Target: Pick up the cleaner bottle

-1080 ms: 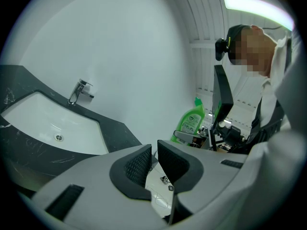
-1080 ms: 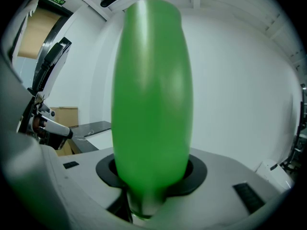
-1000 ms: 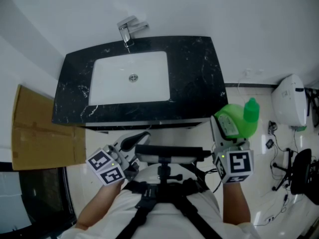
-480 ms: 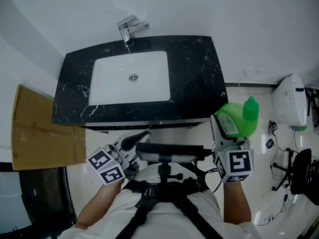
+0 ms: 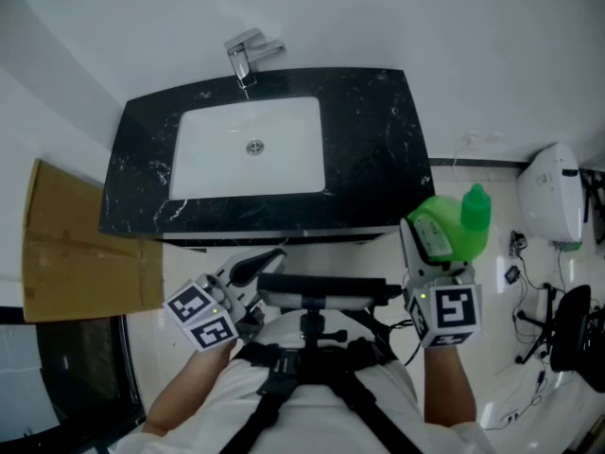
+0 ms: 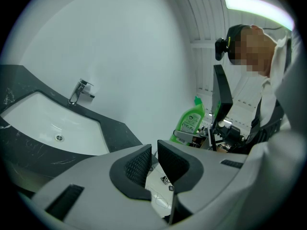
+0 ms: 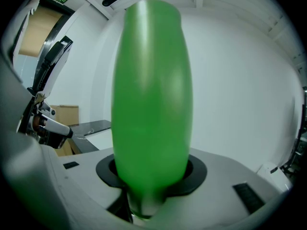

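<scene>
Fingers (image 7: 197, 170) of the right gripper (image 5: 437, 270) are clamped on the bottle (image 5: 444, 230) at the frame's right, to be held firmly upright; the left gripper (image 6: 154, 153) is set narrow, empty.

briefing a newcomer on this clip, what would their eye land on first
The bright green cleaner bottle, clamped in the right claw and held in the air right of the counter. Next, the black marble counter with its white sink, upper centre in the head view; the left claw is empty.
</scene>
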A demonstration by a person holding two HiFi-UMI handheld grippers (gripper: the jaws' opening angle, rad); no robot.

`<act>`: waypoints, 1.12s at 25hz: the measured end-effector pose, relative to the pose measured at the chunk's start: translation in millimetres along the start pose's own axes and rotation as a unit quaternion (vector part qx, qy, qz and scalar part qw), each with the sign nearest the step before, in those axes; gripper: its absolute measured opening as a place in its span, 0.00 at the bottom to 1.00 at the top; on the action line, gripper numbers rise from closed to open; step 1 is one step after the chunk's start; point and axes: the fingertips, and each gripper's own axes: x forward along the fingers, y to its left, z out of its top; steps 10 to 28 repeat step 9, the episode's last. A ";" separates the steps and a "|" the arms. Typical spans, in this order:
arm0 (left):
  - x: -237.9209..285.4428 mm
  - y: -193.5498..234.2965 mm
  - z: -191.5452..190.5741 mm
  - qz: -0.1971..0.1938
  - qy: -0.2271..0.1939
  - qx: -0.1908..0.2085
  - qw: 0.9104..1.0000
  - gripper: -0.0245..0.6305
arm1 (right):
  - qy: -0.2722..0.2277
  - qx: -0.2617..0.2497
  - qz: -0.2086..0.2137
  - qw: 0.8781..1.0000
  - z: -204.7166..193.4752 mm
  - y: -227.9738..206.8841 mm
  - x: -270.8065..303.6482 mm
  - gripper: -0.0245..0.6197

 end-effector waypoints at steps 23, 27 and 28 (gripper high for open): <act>1.6 0.5 0.4 0.000 0.002 0.000 1.000 0.09 | -0.001 -0.001 0.001 1.000 1.6 -0.2 2.5 0.30; 1.6 0.5 0.4 0.000 0.002 0.000 1.000 0.09 | -0.001 -0.001 0.001 1.000 1.6 -0.2 2.5 0.30; 1.6 0.5 0.4 0.000 0.002 0.000 1.000 0.09 | -0.001 -0.001 0.001 1.000 1.6 -0.2 2.5 0.30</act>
